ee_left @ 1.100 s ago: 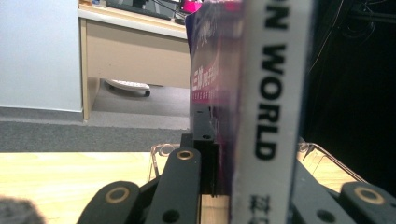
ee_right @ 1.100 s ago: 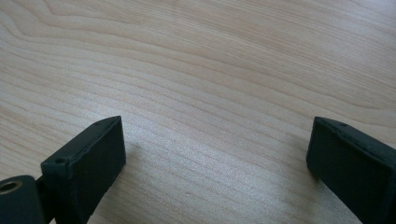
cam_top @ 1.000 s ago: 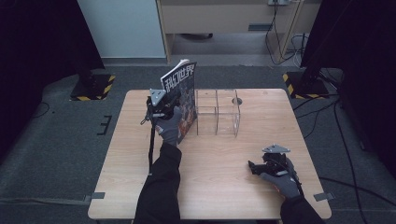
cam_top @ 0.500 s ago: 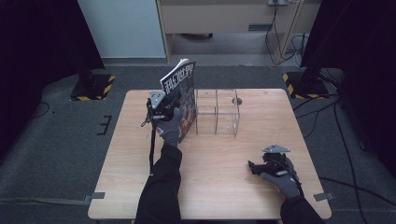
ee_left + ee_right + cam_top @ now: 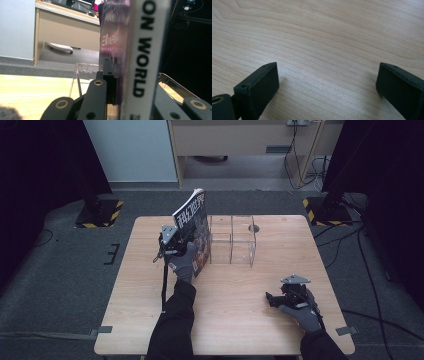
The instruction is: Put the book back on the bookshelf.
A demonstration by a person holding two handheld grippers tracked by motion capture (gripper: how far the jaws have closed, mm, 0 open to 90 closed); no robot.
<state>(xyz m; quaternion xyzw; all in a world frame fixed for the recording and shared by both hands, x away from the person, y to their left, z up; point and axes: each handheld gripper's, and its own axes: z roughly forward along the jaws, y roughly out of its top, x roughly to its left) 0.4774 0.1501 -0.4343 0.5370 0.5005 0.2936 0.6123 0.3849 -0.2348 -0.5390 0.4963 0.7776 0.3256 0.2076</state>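
One magazine (image 5: 192,232) beside clear organizer (image 5: 232,240)

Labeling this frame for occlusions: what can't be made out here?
- Magazine cover: left gripper view shows its spine edge-on, cover art blurred.
- Left gripper jaw contact: high view, hidden by hand and magazine.
- Clear organizer contents: high view, too transparent and small.
- Right gripper jaws: high view, too small; right gripper view shows them apart.

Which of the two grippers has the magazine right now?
The left gripper: its jaws are shut on the magazine beside the clear organizer. The right gripper rests open on the table.
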